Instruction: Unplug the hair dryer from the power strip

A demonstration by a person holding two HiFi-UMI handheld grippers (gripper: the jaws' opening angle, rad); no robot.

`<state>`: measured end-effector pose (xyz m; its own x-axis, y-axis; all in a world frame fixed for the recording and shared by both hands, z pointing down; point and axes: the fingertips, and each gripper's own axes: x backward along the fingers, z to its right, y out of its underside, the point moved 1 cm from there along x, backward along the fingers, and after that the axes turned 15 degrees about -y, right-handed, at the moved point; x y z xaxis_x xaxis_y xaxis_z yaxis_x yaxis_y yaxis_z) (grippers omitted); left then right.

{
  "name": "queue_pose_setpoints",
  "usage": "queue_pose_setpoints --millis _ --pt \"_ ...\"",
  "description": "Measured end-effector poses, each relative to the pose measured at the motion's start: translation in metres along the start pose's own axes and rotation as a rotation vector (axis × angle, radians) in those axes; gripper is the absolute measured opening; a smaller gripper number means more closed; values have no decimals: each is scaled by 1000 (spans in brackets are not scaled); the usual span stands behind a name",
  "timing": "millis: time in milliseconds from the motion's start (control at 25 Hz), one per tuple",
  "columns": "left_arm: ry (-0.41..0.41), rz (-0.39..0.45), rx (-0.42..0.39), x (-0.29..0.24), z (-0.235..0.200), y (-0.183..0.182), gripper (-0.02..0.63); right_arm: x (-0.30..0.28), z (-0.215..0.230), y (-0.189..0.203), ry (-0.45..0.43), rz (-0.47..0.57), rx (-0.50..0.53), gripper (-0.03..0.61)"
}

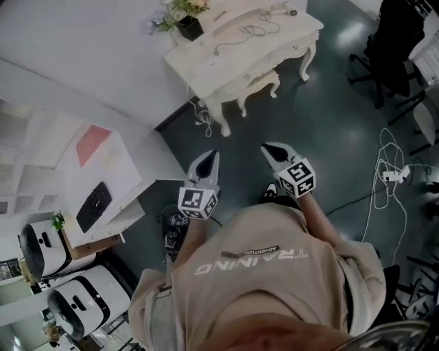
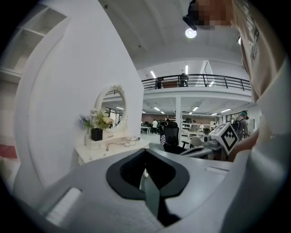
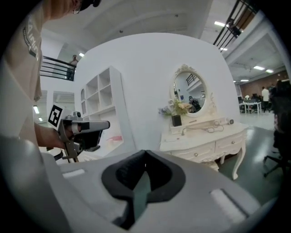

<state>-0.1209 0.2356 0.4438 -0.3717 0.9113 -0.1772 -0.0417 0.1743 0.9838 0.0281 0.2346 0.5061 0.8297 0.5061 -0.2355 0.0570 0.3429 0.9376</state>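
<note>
A white dressing table [image 1: 206, 65] stands against the wall ahead, a few steps away. On its top lies a looping cord [image 1: 252, 30] that runs to a small pale hair dryer [image 1: 282, 8] at the right end; it also shows in the right gripper view as the hair dryer [image 3: 223, 121]. I cannot make out a power strip on the table. My left gripper [image 1: 214, 155] and right gripper [image 1: 265, 147] are held side by side at waist height over the dark floor, both pointing at the table. Both are shut with nothing in them, as the left gripper [image 2: 145, 154] and right gripper [image 3: 145, 154] views show.
A flower pot [image 1: 189, 26] and an oval mirror [image 3: 190, 93] sit at the table's left end, a stool [image 1: 259, 85] beneath. White shelving [image 1: 96, 171] stands at the left. Office chairs [image 1: 392, 41] and a floor power strip with white cables [image 1: 392, 175] lie at the right.
</note>
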Motion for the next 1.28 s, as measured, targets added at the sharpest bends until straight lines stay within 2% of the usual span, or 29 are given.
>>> queue_pose_setpoints --millis 240,440,560,680,840,920,1040,1160,1280 --pt "-118 -51 68 -77 -1 -6 3 -21 73 -10 -76 8 -35 2" --pt "-175 -82 56 -117 -16 -12 3 -45 115 -24 -160 0 -23 2" --pt "-183 -125 81 -137 -21 -1 2 -55 136 -21 -165 -13 -41 2" --pt "-147 -144 76 -162 -21 1 3 -58 151 -15 -149 -16 -92 2" --pt "-98 -126 62 -200 -37 -3 2 -72 168 -14 -127 -11 -123 2" --pt "-67 -127 47 -227 -51 4 3 -84 183 -15 -91 0 -134 2" --pt "-1 -147 16 -265 -64 10 3 -97 201 -19 -18 -40 -130 2" --pt "113 -147 -64 -301 -69 1 3 -109 219 -53 42 -41 -96 2" --pt "172 -124 -74 -339 -86 -6 3 -134 245 -84 99 -15 -52 2"
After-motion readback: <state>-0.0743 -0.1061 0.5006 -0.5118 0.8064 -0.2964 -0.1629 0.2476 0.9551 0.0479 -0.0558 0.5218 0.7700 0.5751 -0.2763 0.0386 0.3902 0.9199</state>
